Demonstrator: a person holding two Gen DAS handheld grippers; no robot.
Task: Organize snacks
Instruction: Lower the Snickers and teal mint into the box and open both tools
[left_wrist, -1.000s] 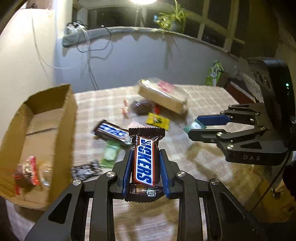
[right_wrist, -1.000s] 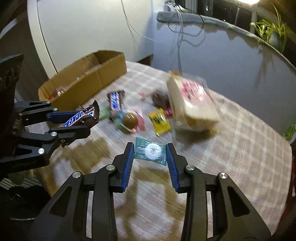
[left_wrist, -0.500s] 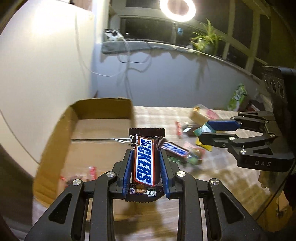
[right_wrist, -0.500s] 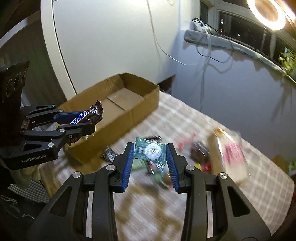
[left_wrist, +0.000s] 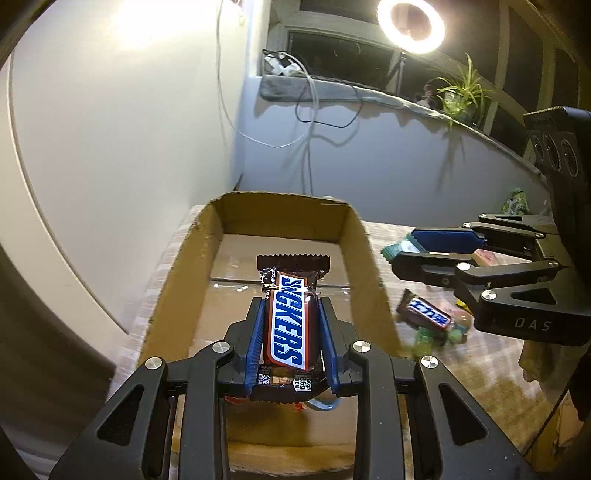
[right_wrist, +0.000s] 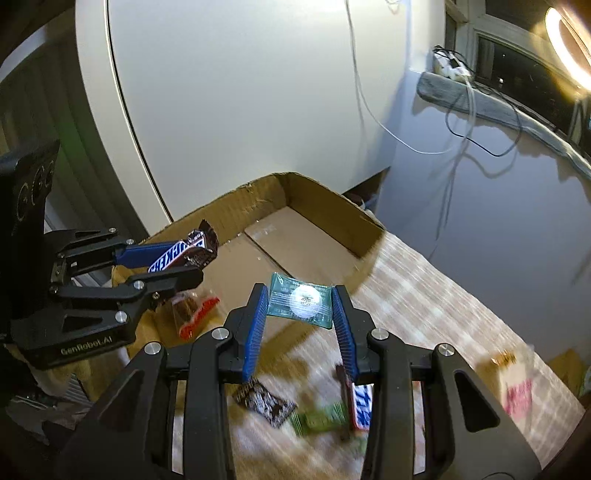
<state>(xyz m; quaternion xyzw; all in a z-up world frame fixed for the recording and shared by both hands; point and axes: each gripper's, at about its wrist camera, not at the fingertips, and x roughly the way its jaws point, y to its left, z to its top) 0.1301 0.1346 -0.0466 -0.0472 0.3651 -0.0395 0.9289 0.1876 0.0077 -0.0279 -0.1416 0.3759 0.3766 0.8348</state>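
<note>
1. Left gripper: pinching Snickers bar lengthwise between blue pads, wrapper end sticking out at 12 o'clock.
2. Held above cardboard box, over its open floor; bar not touching the box.
3. Right gripper: clamped on teal candy packet, flat between pads, near the box's side wall at 12 o'clock.
4. Inside box: red-and-clear wrapped snack, lying on the floor under the left gripper.
5. On checked tablecloth, right-wrist view, 6 o'clock: dark patterned packet, green packet, second blue-label bar, clustered close together; blurred.
6. At 4 o'clock: pink-label pack, well apart from the cluster.
</note>
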